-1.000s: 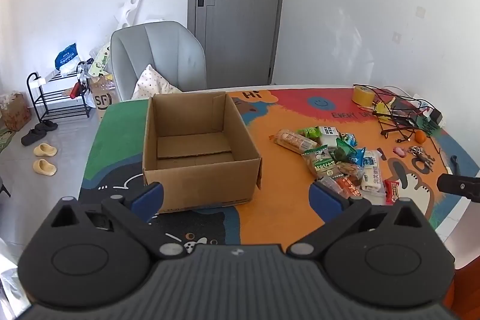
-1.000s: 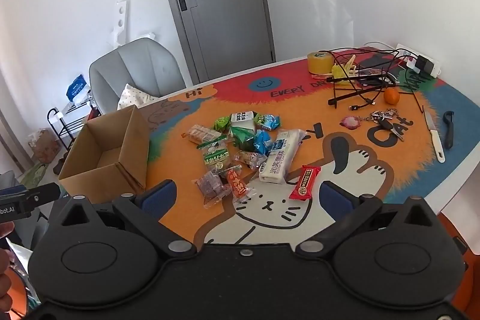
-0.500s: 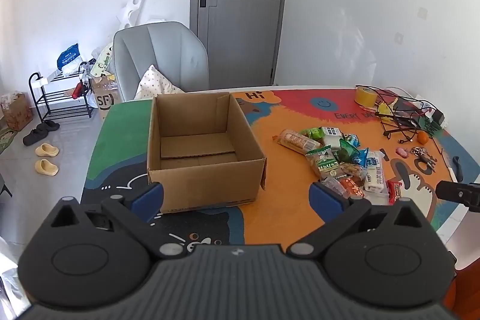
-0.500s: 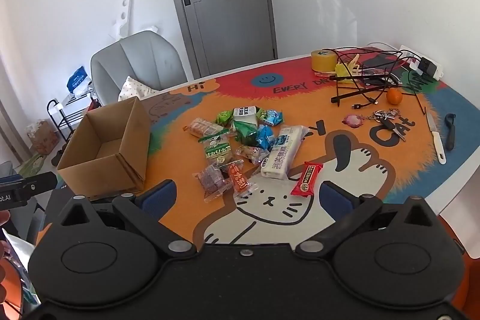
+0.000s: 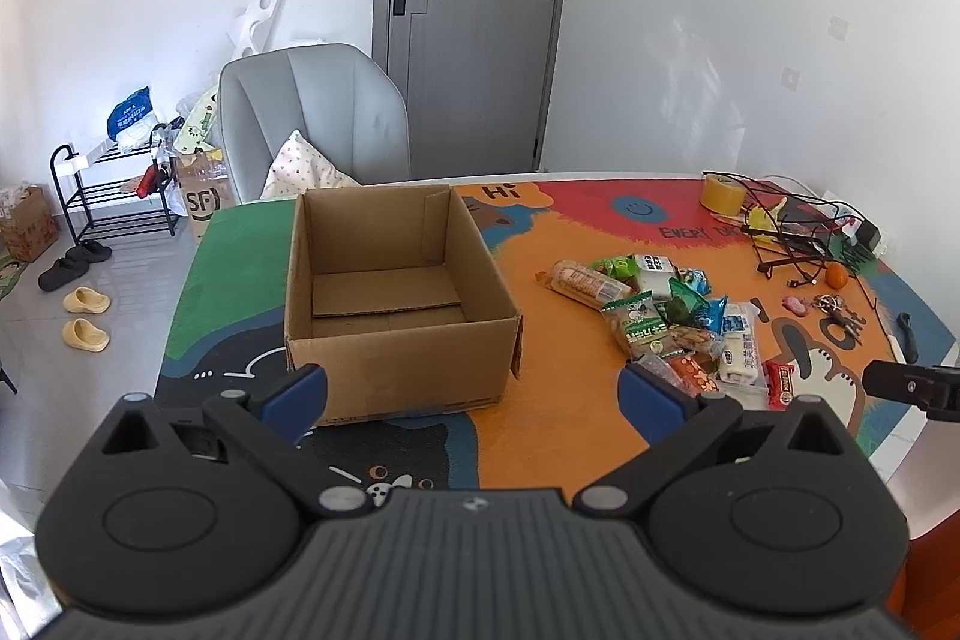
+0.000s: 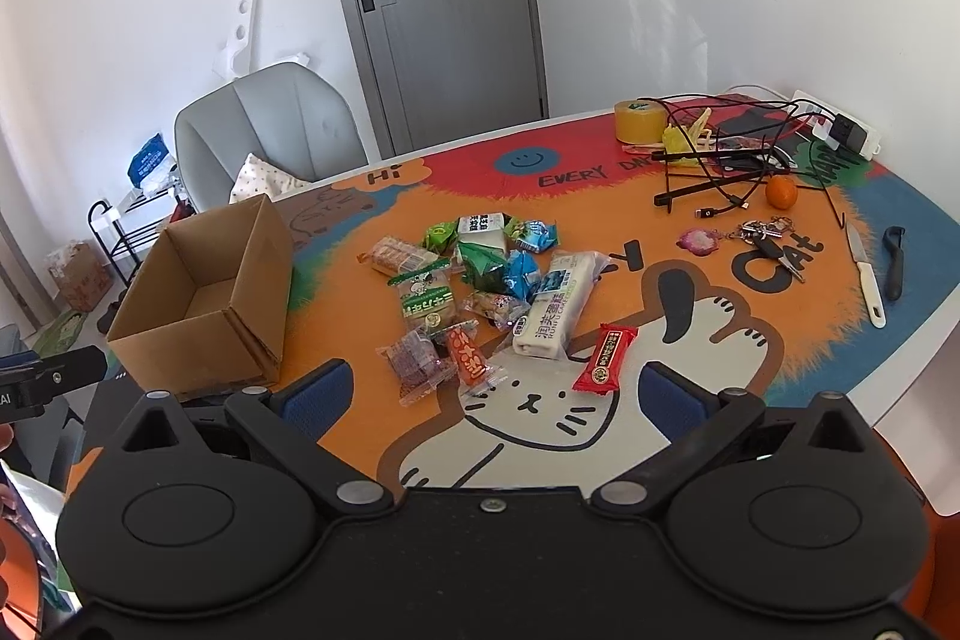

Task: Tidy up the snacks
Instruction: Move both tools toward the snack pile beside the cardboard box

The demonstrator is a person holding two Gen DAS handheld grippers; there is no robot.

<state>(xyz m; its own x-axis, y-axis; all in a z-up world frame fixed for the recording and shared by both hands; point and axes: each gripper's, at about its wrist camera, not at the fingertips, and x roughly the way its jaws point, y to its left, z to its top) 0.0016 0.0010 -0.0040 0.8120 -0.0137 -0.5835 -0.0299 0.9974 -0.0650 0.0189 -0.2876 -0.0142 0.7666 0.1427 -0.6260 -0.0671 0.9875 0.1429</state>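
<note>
An empty open cardboard box [image 5: 396, 304] [image 6: 204, 304] stands on the left part of the colourful table mat. To its right lies a pile of snack packets [image 5: 666, 316] [image 6: 486, 286], among them a long white cake pack [image 6: 555, 304] and a red bar [image 6: 606, 357]. My left gripper [image 5: 474, 394] hovers open in front of the box's near wall, nothing between its blue pads. My right gripper [image 6: 492, 394] is open too, above the mat's cat drawing just short of the nearest packets.
At the back right sit a roll of tape [image 6: 641, 120], a black wire rack with cables [image 6: 726, 148], an orange [image 6: 781, 192], keys [image 6: 765, 238], a knife [image 6: 864, 274] and a power strip [image 6: 837, 130]. A grey chair [image 5: 312, 118] stands behind the table.
Both grippers have drifted slightly, and the box and the snacks sit a little differently in each view. Both stay open and nothing on the table has moved.
</note>
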